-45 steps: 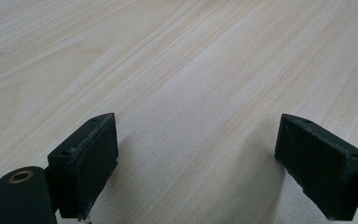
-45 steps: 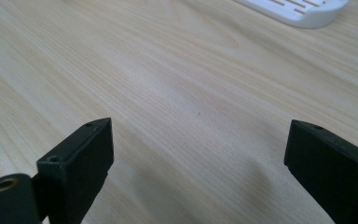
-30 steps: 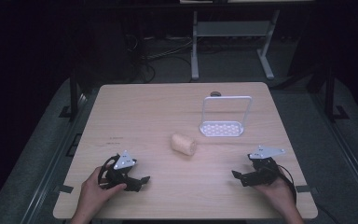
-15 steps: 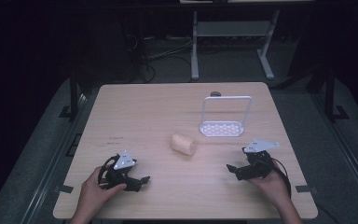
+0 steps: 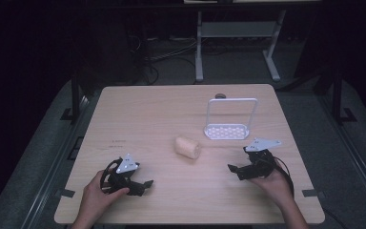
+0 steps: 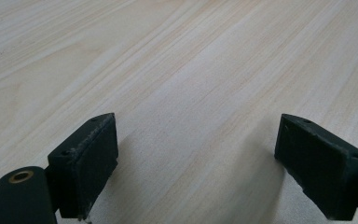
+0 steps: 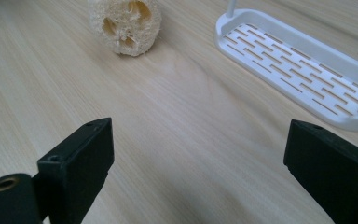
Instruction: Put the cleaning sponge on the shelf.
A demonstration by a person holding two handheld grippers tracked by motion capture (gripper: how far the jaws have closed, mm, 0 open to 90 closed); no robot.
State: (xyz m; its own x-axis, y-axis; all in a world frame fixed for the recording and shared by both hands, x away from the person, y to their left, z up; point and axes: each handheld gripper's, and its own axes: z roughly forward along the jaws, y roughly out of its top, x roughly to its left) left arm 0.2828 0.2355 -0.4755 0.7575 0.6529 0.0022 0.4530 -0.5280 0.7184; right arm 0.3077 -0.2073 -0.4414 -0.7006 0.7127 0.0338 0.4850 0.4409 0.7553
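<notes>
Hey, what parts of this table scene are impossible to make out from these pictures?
- Loofah: its top is cut off by the upper edge of the right gripper view.
- White rack: its tall handle leaves the right gripper view at the top.
- Small dark round thing behind the rack: too small in the high view to identify.

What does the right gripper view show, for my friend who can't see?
The right gripper, black jaws wide open, points at a pale loofah piece lying on the wooden table. A white slotted tray sits to its right.
</notes>
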